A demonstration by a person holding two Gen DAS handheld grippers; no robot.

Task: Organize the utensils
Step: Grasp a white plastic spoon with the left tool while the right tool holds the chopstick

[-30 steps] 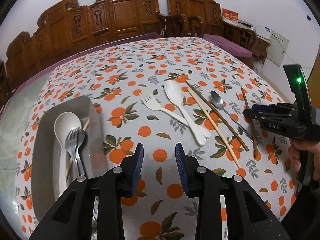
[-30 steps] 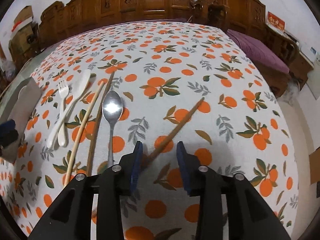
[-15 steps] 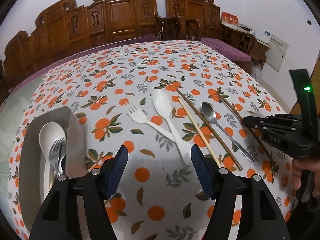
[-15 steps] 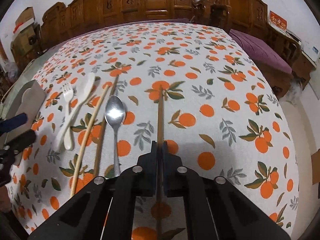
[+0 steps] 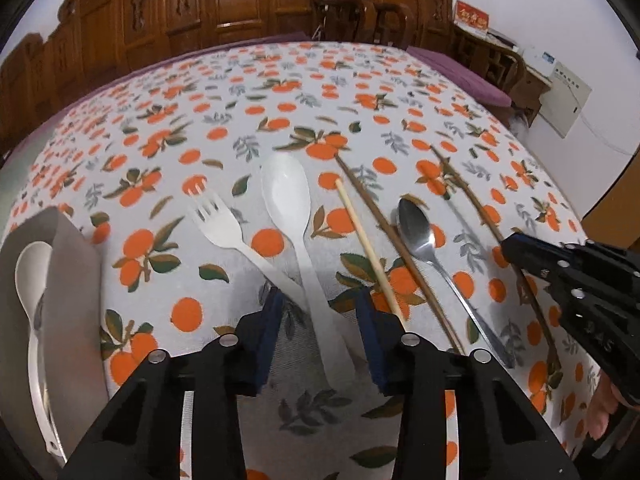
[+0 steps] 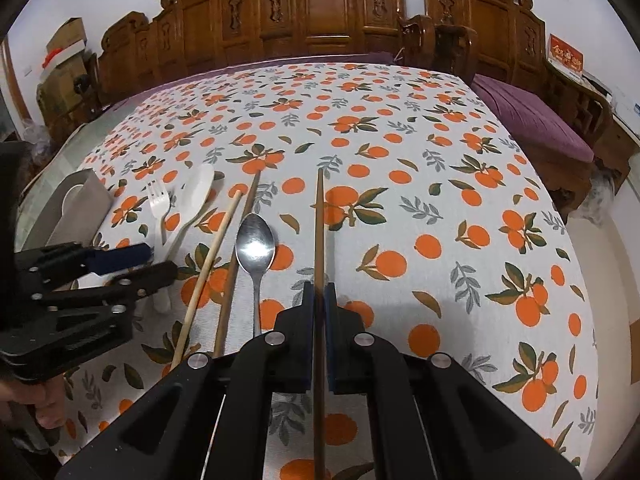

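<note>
Two grippers over the cutlery

Right gripper [image 6: 319,312] clamps a dark chopstick [image 6: 319,232] — left gripper [image 5: 319,312], jaws just closing, part-open astride the white spoon [image 5: 294,216] and fork [image 5: 224,224] handles.

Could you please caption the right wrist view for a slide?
Right gripper clamps a dark chopstick beside the steel spoon.

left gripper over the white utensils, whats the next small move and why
Probably close the left gripper the rest of the way on the white spoon. Its jaws have just been narrowing and straddle the spoon's handle and the white fork handle's end, pads not yet pressing. The right gripper is already shut on a dark chopstick, and the grey tray waits nearby.
</note>
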